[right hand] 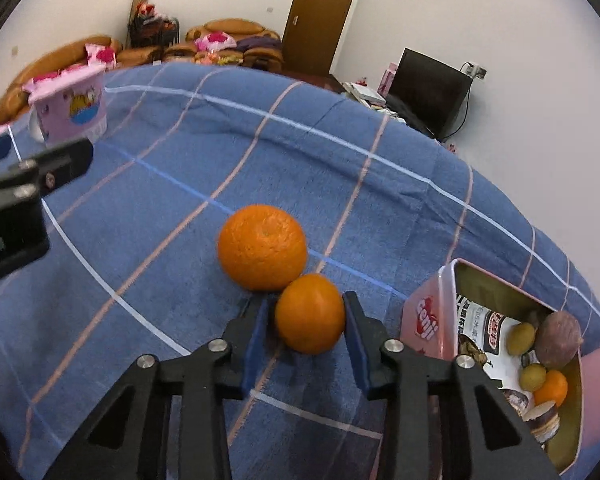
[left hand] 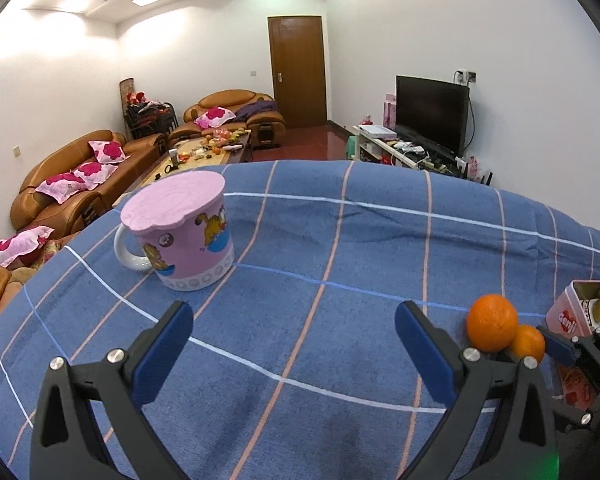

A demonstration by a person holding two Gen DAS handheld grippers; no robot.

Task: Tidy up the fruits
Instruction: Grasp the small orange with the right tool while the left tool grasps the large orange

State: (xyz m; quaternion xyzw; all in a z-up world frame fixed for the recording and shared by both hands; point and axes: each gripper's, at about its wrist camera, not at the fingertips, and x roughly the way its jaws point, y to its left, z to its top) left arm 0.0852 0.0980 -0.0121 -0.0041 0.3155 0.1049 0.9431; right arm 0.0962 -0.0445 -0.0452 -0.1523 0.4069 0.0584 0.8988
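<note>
your right gripper [right hand: 306,314] clamps the small orange [right hand: 310,314]; your left gripper [left hand: 294,334] gapes wide, holding nothing.

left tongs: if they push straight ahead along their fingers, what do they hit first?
Probably just the tablecloth. The left tongs are open and angled down at bare cloth; the mug sits left of that line, the oranges right. Depth is unclear.
</note>
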